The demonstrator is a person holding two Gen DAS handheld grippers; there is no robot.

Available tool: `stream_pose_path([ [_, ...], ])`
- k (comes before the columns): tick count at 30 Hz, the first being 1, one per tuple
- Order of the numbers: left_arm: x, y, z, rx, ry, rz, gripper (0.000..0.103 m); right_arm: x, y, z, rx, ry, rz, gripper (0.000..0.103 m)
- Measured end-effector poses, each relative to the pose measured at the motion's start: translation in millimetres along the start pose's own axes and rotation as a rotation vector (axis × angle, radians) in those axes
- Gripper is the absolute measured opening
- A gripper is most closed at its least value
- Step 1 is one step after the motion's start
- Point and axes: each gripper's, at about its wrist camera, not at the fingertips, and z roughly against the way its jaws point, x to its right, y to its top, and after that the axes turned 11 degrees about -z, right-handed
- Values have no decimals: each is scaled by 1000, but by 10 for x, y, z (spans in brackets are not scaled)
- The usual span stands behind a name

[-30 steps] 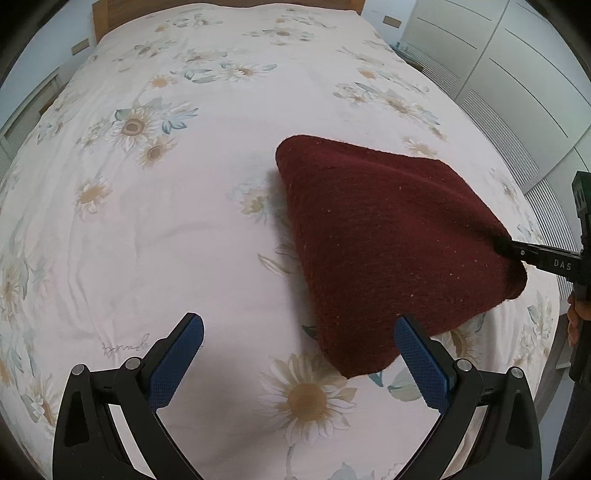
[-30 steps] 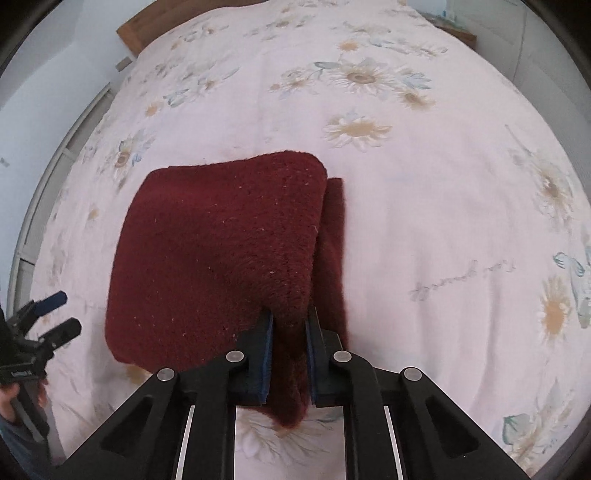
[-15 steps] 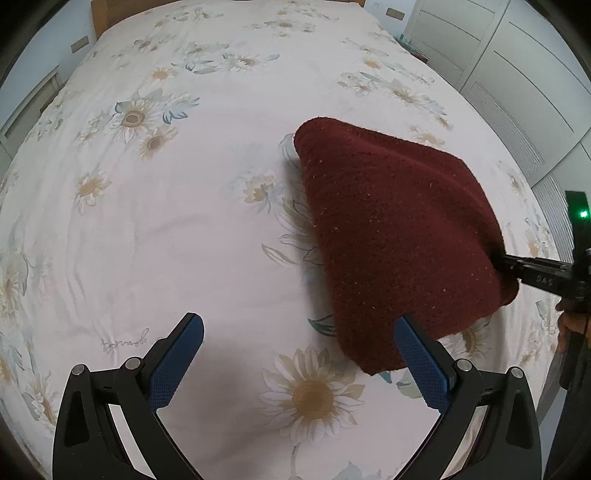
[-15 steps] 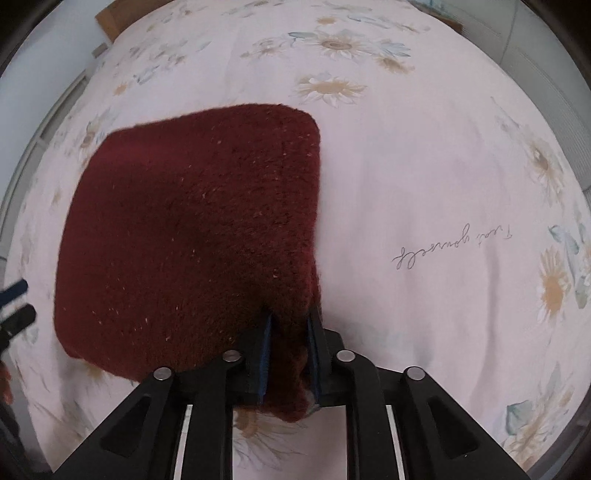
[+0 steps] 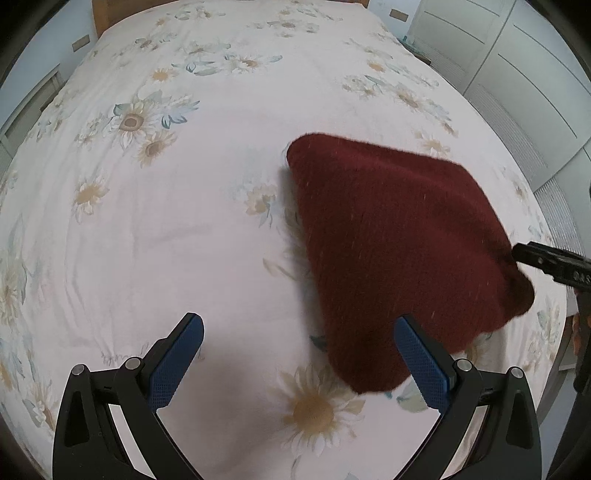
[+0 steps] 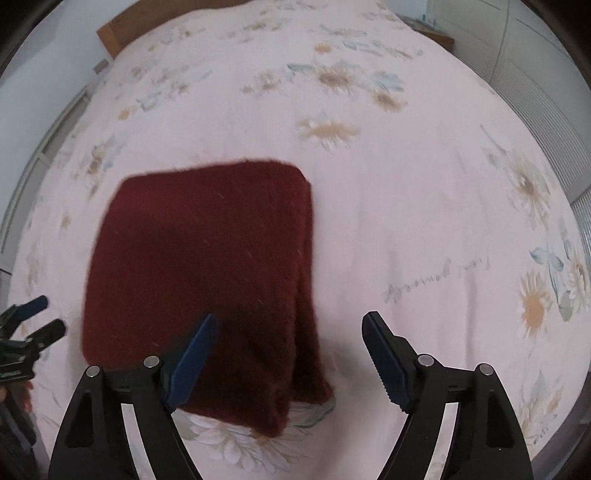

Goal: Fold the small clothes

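Observation:
A dark red knitted garment (image 5: 399,251) lies folded on the flowered bed sheet (image 5: 184,240). My left gripper (image 5: 298,325) hangs open above the sheet, its right finger (image 5: 421,358) over the garment's near edge, nothing between the pads. In the right wrist view the garment (image 6: 207,258) lies doubled, its near corner under my right gripper (image 6: 291,321). The right jaws are opening; the fabric lies loose between them and neither pad presses it. The right gripper (image 5: 524,254) shows at the garment's right corner in the left wrist view. The left gripper (image 6: 33,317) sits at the far left.
The bed sheet (image 6: 406,184) spreads wide to the right of the garment. A wooden headboard (image 5: 110,18) closes the far end. White wardrobe doors (image 5: 517,74) stand along the right side. A hand (image 6: 14,391) shows at the lower left edge.
The right gripper has opened and let go of the garment's corner, which now rests on the sheet. The left gripper has stayed open in the same place.

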Motion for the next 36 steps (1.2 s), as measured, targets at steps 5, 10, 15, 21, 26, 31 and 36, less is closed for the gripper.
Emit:
stream_pose_path([
  [5,-3,241,-193,-15,-50,45,102,-181,59,-115,-15,24,23,102],
  [10,29,406,-494,-35,-106,103,102,-175,30,-427,-49,-36,23,102],
  [15,116,418,-725,-74,-129,96,102,4,-42,-671,-94,19,-17,102],
  [21,123,300,-900,-108,-138,119,103,185,-113,-826,-123,77,-53,102],
  [26,154,225,-912,-82,-112,57,103,231,-154,-899,-123,112,-78,101],
  [31,169,241,-915,-86,-100,37,102,149,-158,-888,-142,170,-96,66],
  [36,190,257,-893,-87,-139,25,80,55,-163,-869,-150,162,-90,50],
])
